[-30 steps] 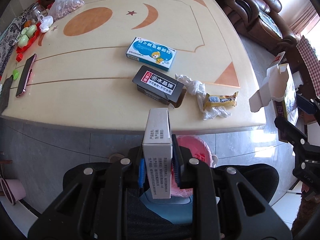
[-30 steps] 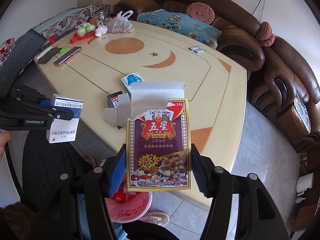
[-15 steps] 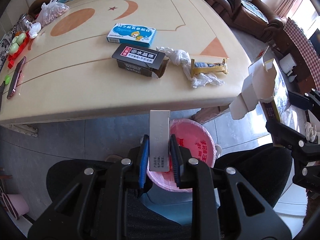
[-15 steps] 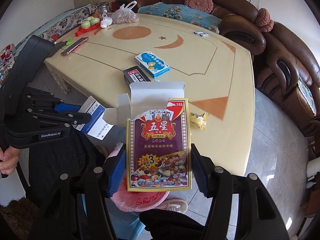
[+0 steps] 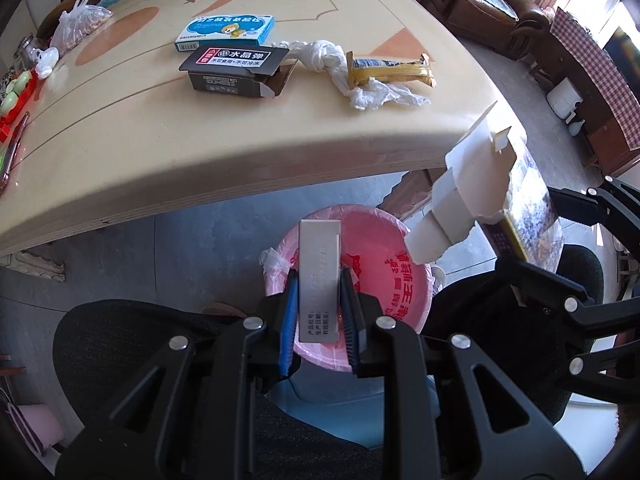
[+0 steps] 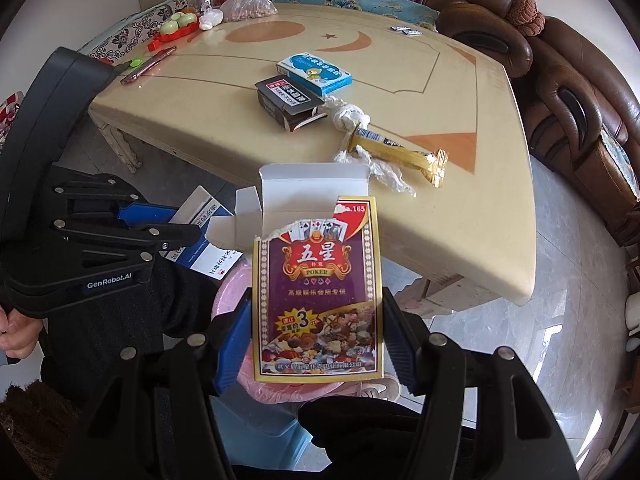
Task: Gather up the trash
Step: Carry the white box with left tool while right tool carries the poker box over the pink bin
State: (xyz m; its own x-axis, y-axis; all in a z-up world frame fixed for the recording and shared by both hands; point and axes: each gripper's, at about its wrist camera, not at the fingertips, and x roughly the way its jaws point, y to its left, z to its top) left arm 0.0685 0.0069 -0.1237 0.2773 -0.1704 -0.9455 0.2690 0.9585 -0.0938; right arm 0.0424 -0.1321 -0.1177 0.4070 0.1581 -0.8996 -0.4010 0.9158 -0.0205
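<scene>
My left gripper (image 5: 319, 312) is shut on a narrow white medicine box (image 5: 320, 276), held over the pink-lined trash bin (image 5: 392, 280) on the floor beside the table. My right gripper (image 6: 316, 340) is shut on a torn-open purple poker card box (image 6: 318, 300), its white flaps up, also above the pink bin (image 6: 280, 390). In the left wrist view the card box (image 5: 480, 196) hangs at the right, by the bin. On the table lie a blue box (image 5: 226, 32), a black box (image 5: 236, 68), crumpled white plastic (image 5: 372, 92) and a gold wrapper (image 5: 388, 70).
A cream table (image 5: 140, 140) overhangs the bin. At its far left are a phone (image 6: 148, 66), a red tray of green items (image 6: 176, 28) and a plastic bag (image 6: 248, 4). Brown sofas (image 6: 572, 92) line the far side. A person's dark-clothed legs (image 5: 132, 344) are below.
Both grippers have sunk from table height and come off the table edge, carrying their boxes down over the pink bin. The bin now shows fully in the left wrist view.
</scene>
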